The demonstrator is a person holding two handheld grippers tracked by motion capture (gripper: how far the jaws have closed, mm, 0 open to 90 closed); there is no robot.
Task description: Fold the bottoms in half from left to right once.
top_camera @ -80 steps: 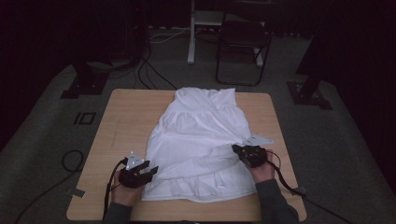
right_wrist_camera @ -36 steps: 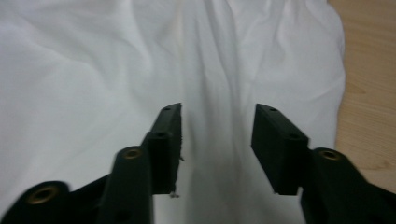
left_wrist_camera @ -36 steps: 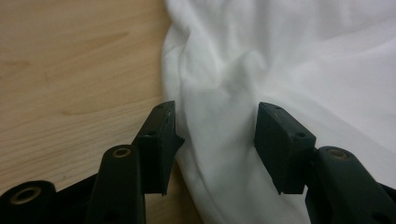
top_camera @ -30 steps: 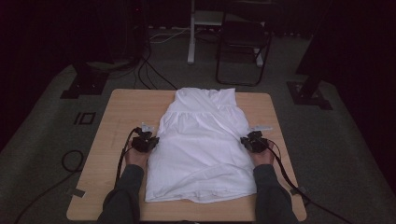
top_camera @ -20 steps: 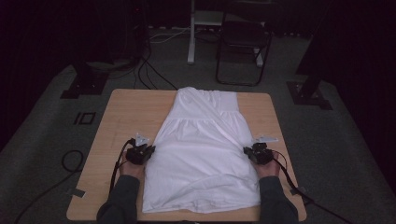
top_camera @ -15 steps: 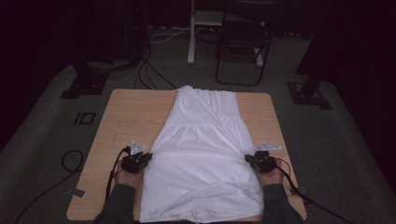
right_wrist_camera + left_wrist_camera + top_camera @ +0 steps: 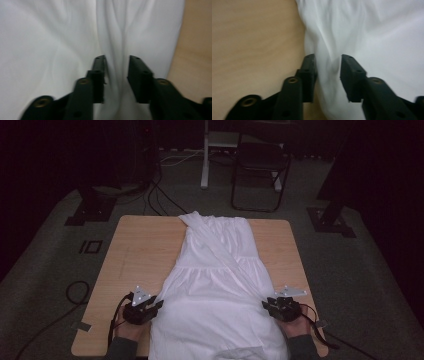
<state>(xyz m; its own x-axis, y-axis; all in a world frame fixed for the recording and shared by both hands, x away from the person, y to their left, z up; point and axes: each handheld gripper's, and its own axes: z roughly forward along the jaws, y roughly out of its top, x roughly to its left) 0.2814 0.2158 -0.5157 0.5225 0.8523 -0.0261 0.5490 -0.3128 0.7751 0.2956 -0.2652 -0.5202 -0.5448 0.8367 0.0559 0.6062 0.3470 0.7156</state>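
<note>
A white dress (image 7: 215,290) lies lengthwise on the wooden table (image 7: 140,250), bodice at the far edge, skirt hem at the near edge. My left gripper (image 7: 156,306) sits at the skirt's left side and my right gripper (image 7: 267,306) at its right side. In the left gripper view the jaws (image 7: 327,62) have just been opening; a raised fold of the dress (image 7: 362,30) lies loose between them. The right gripper view shows the same: its jaws (image 7: 116,62) have just been opening around a soft ridge of the dress (image 7: 50,37), and the pads are not pressing on it.
Bare wood runs along both sides of the dress. Behind the table stand a dark chair (image 7: 260,165) and a white stand leg (image 7: 205,155). Cables (image 7: 75,292) lie on the floor at the left, and a black base (image 7: 330,220) stands at the right.
Both hands drew back toward the near edge, dragging the dress with them so that the skirt reached the near edge. Both pairs of jaws, shut on the cloth before, now stand apart.
</note>
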